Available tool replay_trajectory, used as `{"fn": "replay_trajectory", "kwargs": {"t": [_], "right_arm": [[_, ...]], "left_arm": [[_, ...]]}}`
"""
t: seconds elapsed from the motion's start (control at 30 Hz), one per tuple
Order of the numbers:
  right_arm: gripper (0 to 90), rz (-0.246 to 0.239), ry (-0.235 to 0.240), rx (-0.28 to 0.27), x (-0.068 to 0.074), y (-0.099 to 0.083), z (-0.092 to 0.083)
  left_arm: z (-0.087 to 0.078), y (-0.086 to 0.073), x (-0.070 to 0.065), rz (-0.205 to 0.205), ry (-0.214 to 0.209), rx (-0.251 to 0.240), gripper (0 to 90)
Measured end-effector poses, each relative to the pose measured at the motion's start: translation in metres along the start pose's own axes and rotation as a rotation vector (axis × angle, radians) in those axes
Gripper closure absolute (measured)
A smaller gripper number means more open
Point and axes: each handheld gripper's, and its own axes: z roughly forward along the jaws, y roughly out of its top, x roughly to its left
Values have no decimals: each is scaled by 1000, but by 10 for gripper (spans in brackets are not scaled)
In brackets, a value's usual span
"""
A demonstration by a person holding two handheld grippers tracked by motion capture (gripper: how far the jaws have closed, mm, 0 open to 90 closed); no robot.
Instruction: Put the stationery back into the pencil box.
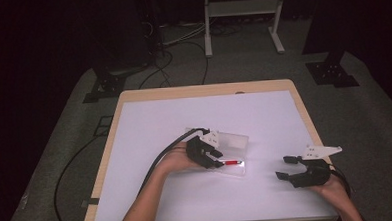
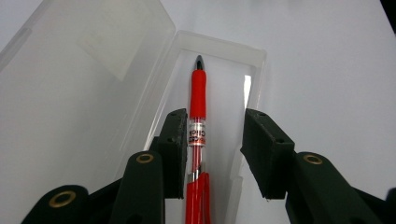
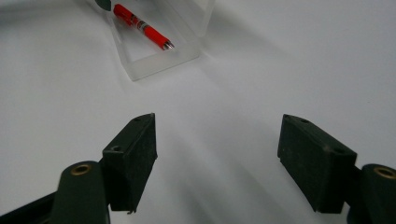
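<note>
Left tool (image 2: 214, 140), jaws apart around the red plastic pen (image 2: 197, 112) in the clear plastic case (image 2: 254, 60): lift straight clear; right tool (image 3: 217, 144) gapes idle.

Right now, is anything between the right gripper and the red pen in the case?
Only the case's low clear wall. The pen lies in the open case, and bare white table runs from the open right gripper to it. The left gripper straddles the pen's far end.
</note>
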Motion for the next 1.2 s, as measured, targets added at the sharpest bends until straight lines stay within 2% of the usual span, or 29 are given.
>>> {"fn": "replay_trajectory", "kwargs": {"t": [0.23, 0.47, 0.6, 0.7, 0.77, 0.93, 1.2], "right_arm": [[273, 3, -4, -2, 0, 0, -1], [268, 9, -7, -1, 0, 0, 0], [268, 10, -8, 2, -1, 0, 0], [268, 7, -10, 5, 0, 0, 1], [268, 8, -9, 8, -1, 0, 1], [268, 9, -10, 7, -1, 0, 1], [264, 11, -11, 12, -1, 0, 2]], "left_arm": [[-5, -4, -3, -13, -5, -13, 579], [-12, -10, -6, -20, 11, -27, 549], [-16, -14, -9, -33, 9, -43, 507], [-18, -16, -10, -38, -17, -42, 501], [-20, -15, -12, -26, -7, -33, 501], [-23, -17, -15, -31, 8, -46, 456], [-29, -22, -19, -39, 21, -58, 432]]}}
